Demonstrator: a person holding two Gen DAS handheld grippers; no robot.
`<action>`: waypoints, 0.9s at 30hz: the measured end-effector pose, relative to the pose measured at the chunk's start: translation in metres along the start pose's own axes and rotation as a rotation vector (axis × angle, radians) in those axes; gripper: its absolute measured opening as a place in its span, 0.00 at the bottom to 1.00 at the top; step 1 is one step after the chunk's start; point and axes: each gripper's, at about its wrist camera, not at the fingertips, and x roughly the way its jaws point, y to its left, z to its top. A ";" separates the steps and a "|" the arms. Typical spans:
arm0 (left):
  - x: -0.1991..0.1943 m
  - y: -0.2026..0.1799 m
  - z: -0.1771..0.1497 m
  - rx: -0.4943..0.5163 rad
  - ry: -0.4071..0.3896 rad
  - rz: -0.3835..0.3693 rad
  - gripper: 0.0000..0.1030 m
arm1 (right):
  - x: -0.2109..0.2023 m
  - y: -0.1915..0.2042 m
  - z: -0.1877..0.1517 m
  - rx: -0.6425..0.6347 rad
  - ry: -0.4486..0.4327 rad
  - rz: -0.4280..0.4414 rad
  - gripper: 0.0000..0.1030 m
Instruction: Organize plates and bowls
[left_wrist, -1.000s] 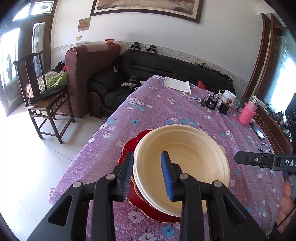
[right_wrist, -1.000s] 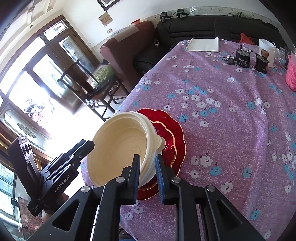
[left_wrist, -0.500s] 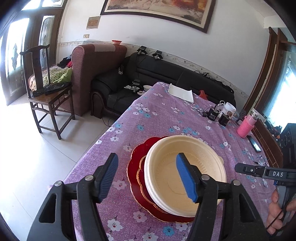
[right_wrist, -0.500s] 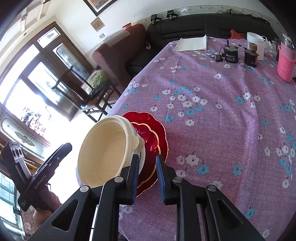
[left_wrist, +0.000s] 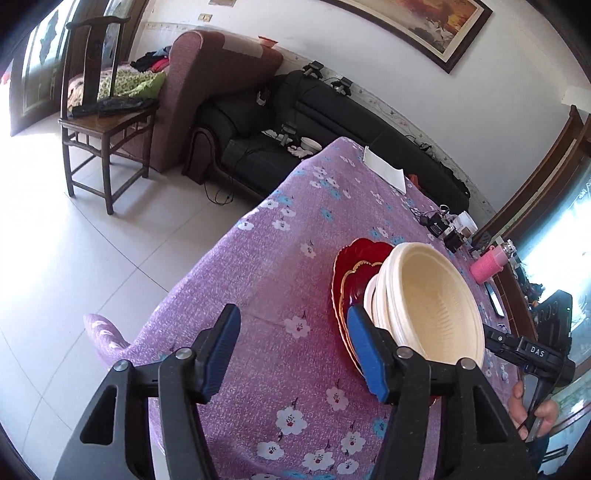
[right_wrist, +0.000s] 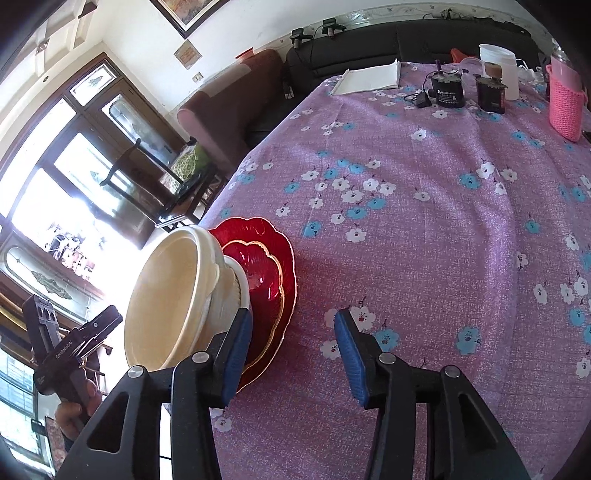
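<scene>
Left hand-held gripper (left_wrist: 293, 354): jaws spread wide, holding nothing; cream bowls (left_wrist: 424, 302) sit just right of its right pad, nested on red plates (left_wrist: 354, 266) on the worktop (left_wrist: 280, 258).

Right hand-held gripper (right_wrist: 293, 354): also wide open and empty; stack lies just left of its left pad.

Judgement: stack looks complete. Pull both grippers straight back so you do not clip a rim.

Bowls are matte, thin-walled, probably light and easily nudged. Plates are glossy, scalloped, gilt-edged. Cloth is a soft floral weave, so it may drag.
</scene>
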 end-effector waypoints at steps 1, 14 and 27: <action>0.002 -0.001 -0.001 0.003 0.006 -0.014 0.49 | 0.003 -0.001 0.000 0.002 0.008 -0.002 0.49; 0.025 -0.017 -0.009 0.052 0.066 -0.093 0.20 | 0.027 -0.010 0.001 0.019 0.061 0.043 0.30; 0.050 -0.032 -0.008 0.120 0.098 -0.062 0.11 | 0.048 0.001 0.001 -0.012 0.083 0.013 0.17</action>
